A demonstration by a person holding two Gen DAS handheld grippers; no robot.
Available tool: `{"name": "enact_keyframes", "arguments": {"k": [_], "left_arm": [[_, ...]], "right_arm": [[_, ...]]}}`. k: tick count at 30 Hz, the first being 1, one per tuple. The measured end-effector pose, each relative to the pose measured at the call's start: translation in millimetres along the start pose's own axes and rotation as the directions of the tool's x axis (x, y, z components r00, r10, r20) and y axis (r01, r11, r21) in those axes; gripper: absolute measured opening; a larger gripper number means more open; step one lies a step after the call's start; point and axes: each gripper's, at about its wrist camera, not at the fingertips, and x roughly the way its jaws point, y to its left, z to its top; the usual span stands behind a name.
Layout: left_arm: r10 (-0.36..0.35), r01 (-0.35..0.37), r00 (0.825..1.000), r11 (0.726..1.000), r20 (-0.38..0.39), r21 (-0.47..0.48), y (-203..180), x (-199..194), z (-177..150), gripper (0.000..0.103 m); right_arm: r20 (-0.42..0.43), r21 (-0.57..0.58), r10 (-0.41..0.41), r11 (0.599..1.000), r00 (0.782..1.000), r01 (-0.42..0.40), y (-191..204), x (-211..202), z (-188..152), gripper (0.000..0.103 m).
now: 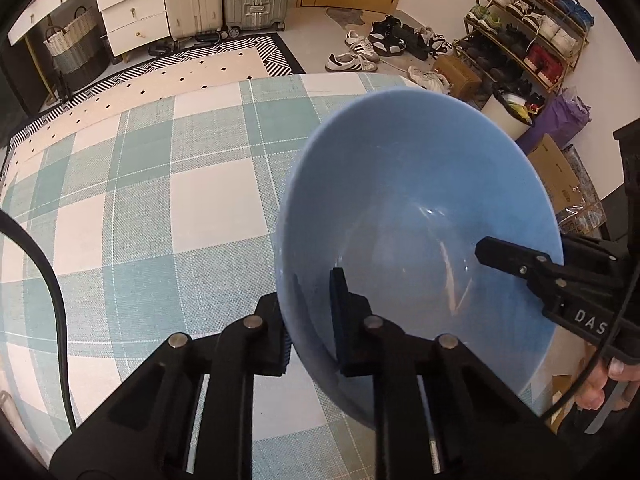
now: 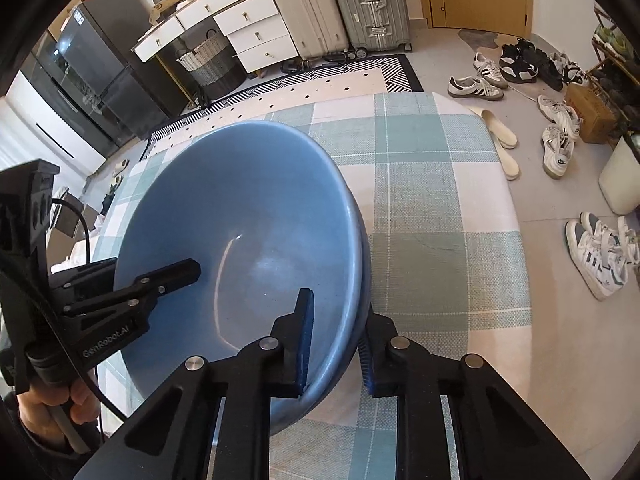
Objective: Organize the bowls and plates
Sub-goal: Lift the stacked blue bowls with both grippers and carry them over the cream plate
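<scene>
A large light-blue bowl (image 1: 420,200) stands on the green-and-white checked tablecloth (image 1: 140,200). My left gripper (image 1: 310,320) is shut on its near-left rim, one pad inside the bowl and one outside. My right gripper (image 2: 336,344) is shut on the opposite rim of the bowl (image 2: 248,220) in the same way. Each view also shows the other gripper's inner finger lying on the bowl wall: the right one's finger (image 1: 516,260) and the left one's finger (image 2: 172,276). In the right wrist view a second blue rim (image 2: 362,264) seems to show just under the bowl's right edge.
The table's far edge (image 2: 400,96) drops to a floor with a patterned rug (image 1: 240,52), scattered shoes (image 2: 476,86) and a shoe rack (image 1: 532,36). Suitcases (image 2: 364,0), white drawers (image 1: 132,12), a woven basket (image 2: 204,60) and a dark fridge (image 2: 100,72) stand along the far wall.
</scene>
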Motion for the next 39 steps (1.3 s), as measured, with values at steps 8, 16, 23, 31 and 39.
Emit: {"name": "enact_keyframes", "arguments": {"k": [8, 16, 23, 31, 39], "left_arm": [[0.015, -0.015, 0.999, 1.000, 0.033, 0.007, 7.4, -27.9, -8.2, 0.013], [0.037, -0.038, 0.995, 0.999, 0.098, 0.004, 17.2, -84.3, -26.0, 0.013], [0.055, -0.053, 0.989, 0.998, 0.138, -0.017, 27.8, -134.1, -54.9, 0.013], [0.082, -0.076, 0.982, 0.996, 0.171, -0.037, 38.8, -188.2, -106.0, 0.014], [0.098, -0.086, 0.976, 0.994, 0.197, -0.068, 42.9, -230.5, -169.8, 0.014]], "right_arm": [[0.024, -0.023, 0.017, 1.000, 1.000, -0.016, 18.7, -14.7, -4.0, 0.020], [0.073, -0.083, 0.030, 0.996, 0.997, -0.024, 55.8, -51.1, -12.0, 0.020], [0.098, -0.135, 0.040, 0.990, 0.994, -0.026, 90.8, -80.5, -29.1, 0.020], [0.113, -0.199, 0.056, 0.980, 0.992, -0.033, 131.0, -106.2, -59.5, 0.020], [0.110, -0.234, 0.074, 0.971, 0.991, -0.046, 159.3, -118.4, -96.5, 0.020]]}}
